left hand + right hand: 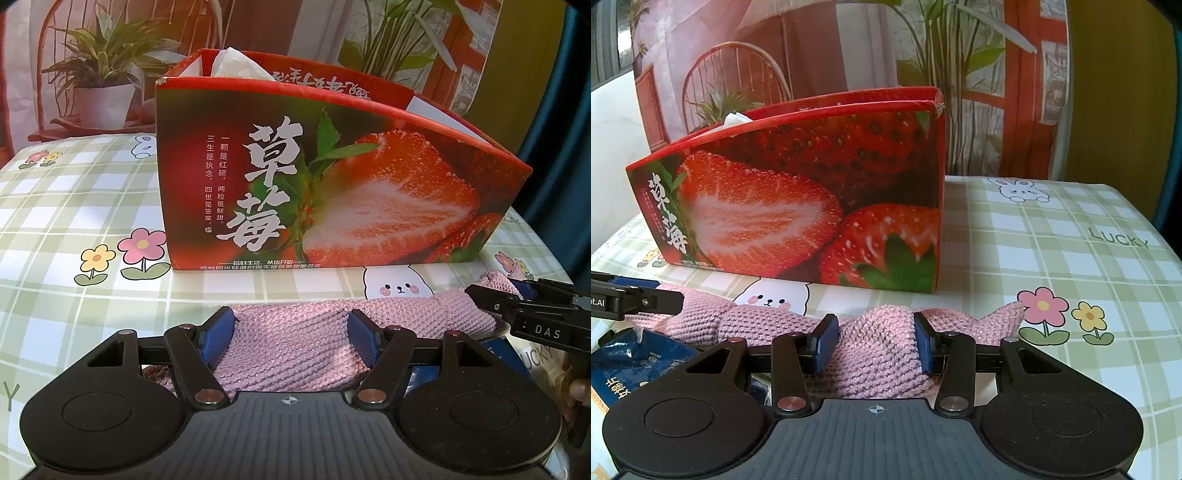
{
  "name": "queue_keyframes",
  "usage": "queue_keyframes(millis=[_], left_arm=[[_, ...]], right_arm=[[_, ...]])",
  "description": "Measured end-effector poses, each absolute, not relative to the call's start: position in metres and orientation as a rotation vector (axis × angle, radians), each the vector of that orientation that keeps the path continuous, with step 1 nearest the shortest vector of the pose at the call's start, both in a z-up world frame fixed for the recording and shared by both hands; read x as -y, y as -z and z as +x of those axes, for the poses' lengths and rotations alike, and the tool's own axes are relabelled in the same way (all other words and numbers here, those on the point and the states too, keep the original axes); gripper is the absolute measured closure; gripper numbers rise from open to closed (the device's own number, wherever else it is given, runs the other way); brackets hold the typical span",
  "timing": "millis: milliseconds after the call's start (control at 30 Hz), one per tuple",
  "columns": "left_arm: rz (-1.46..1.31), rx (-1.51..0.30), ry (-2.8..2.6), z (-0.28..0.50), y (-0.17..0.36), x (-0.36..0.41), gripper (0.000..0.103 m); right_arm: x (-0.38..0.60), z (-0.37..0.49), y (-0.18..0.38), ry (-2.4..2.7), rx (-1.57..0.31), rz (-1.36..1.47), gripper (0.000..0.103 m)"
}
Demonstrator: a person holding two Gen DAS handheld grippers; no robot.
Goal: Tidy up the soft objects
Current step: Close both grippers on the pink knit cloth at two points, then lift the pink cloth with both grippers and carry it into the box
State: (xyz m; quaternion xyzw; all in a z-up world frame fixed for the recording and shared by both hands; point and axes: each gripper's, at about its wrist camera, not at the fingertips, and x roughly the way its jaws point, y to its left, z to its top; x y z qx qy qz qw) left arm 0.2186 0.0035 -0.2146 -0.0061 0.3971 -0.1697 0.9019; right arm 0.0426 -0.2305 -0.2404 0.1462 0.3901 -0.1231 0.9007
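A pink knitted cloth (pixel 295 343) lies on the desk (pixel 74 206) in the lower middle of both frames, stretched sideways just in front of the strawberry box (pixel 332 177). In the left wrist view it runs from the lower centre out to the right edge, bunched and wrinkled along its length.

The left gripper (pixel 291 338) sits over one end of the cloth. Its blue fingers (pixel 218 332) stand fairly wide with the knit filling the gap between them, and the fabric bulges up against both pads, so they appear to hold it. The right gripper (pixel 875 341) is at the other end. Its fingers (pixel 825 341) are narrower and pinch a raised fold of the cloth, which humps up between the pads.

In the left wrist view the right gripper enters from the right edge, touching the far end of the cloth. A blue printed packet (pixel 635 362) lies under the cloth at the lower left of the right wrist frame.

The box is an open-topped red carton printed with large strawberries and white Chinese characters, standing upright on the desk behind the cloth. White tissue (pixel 236 62) pokes out of its top at the upper centre. The desk wears a green checked cover with flowers, rabbits and the word LUCKY. Behind is a backdrop showing potted plants (pixel 99 74) and a chair.
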Motion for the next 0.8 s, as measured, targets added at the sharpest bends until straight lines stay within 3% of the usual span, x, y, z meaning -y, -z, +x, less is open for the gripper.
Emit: queue_keyframes(millis=[67,133,167,200,233,300,400,800], left_arm=[[-0.019,-0.826,0.348,0.219,0.214,-0.004,0.037],[-0.043,-0.832,0.375,0.220,0.213,-0.007,0.059],[-0.069,-0.845,0.406,0.221,0.212,-0.007,0.075],[-0.078,-0.851,0.424,0.221,0.212,-0.006,0.078],[-0.048,-0.840,0.421,0.219,0.211,-0.002,0.078],[-0.010,-0.822,0.426,0.216,0.210,0.002,0.080],[-0.028,-0.819,0.423,0.216,0.208,0.000,0.081],[-0.044,-0.729,0.406,0.203,0.179,-0.009,0.082]], right_arm=[[0.231,0.043,0.240,0.255,-0.808,0.302,0.062],[0.231,0.044,0.240,0.256,-0.811,0.304,0.062],[0.231,0.044,0.239,0.256,-0.815,0.305,0.062],[0.231,0.045,0.239,0.257,-0.819,0.306,0.062],[0.231,0.047,0.238,0.260,-0.824,0.306,0.063],[0.231,0.050,0.236,0.248,-0.835,0.320,0.076],[0.232,0.054,0.233,0.227,-0.852,0.340,0.084],[0.230,0.055,0.210,0.214,-0.798,0.361,0.088]])
